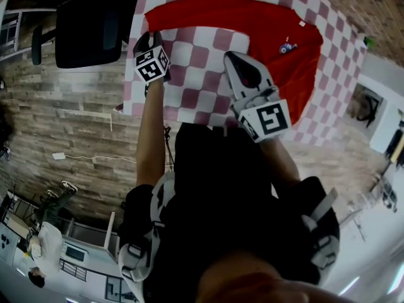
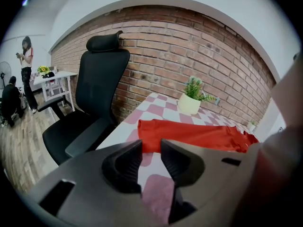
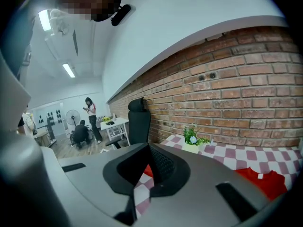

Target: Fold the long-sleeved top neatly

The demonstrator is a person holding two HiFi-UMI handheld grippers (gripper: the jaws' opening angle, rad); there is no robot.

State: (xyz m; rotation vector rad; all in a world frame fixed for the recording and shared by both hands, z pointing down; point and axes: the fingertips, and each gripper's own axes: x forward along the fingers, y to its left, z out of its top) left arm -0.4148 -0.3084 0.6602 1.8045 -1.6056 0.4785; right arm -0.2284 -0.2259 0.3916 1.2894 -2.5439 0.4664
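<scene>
Your left gripper [image 2: 151, 148]: jaws spread, empty, near checkered tabletop's [image 1: 208, 100] left edge, apparently just short of red long-sleeved top [image 1: 252, 24]. Right gripper [image 3: 147, 150]: pressed together, empty.

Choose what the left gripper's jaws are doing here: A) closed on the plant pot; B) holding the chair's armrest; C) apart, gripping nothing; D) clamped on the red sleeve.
C: in the left gripper view the left gripper shows a clear gap between its jaws, with the red top lying on the checked tablecloth ahead of them.
</scene>
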